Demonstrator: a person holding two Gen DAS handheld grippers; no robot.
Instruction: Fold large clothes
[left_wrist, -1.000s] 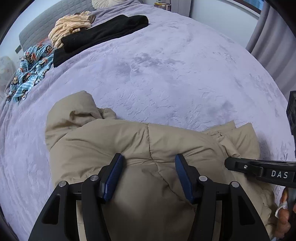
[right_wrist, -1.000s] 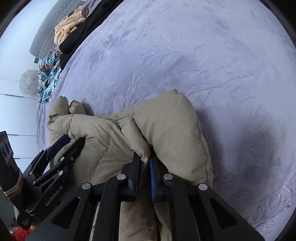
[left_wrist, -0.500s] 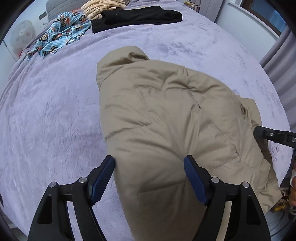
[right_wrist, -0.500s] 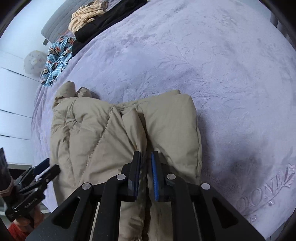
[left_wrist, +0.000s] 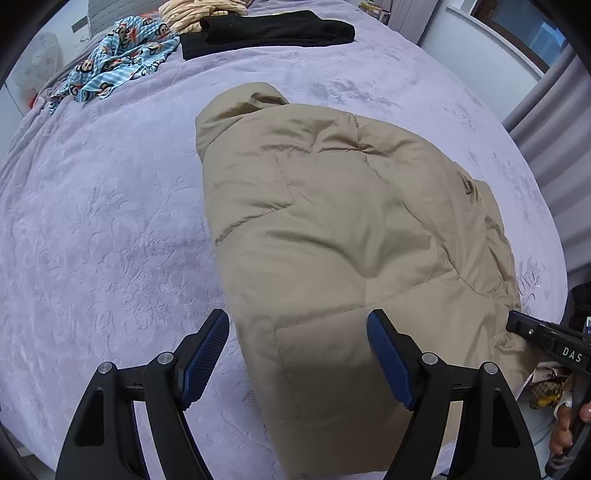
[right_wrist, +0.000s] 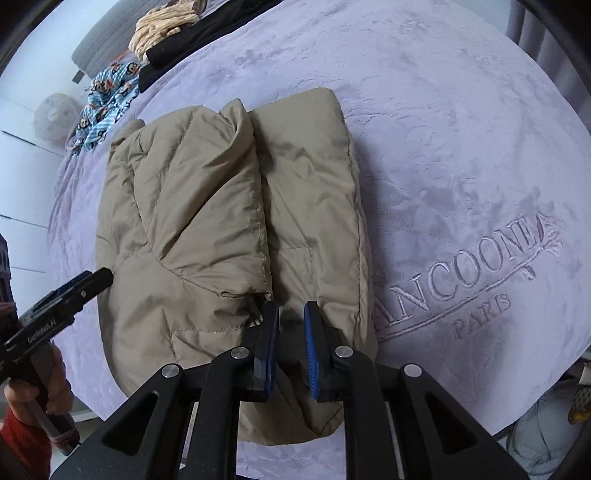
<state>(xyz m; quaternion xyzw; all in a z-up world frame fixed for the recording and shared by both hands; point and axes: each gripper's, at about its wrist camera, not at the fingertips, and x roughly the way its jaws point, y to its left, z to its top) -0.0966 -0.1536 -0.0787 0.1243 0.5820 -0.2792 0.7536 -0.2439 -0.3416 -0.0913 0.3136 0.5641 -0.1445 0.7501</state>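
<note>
Left gripper: jaws wide apart, nothing between the pads, poised above the near edge of the tan padded jacket. Its jaws opened further within the last second and now stand steady. Right gripper: jaws parted by a narrow gap, having just eased open; no fabric is pinched — the pads hang over the jacket's near hem beside the centre fold line.

The jacket lies folded into a compact block on the lilac bedspread, near the bed's front edge, its quilted panels uppermost and one side lapped over the other. The bedspread carries embroidered lettering just right of the jacket in the right wrist view.

At the far end of the bed — well apart from the jacket — lie a black garment, a blue monkey-print garment and a cream striped garment.
</note>
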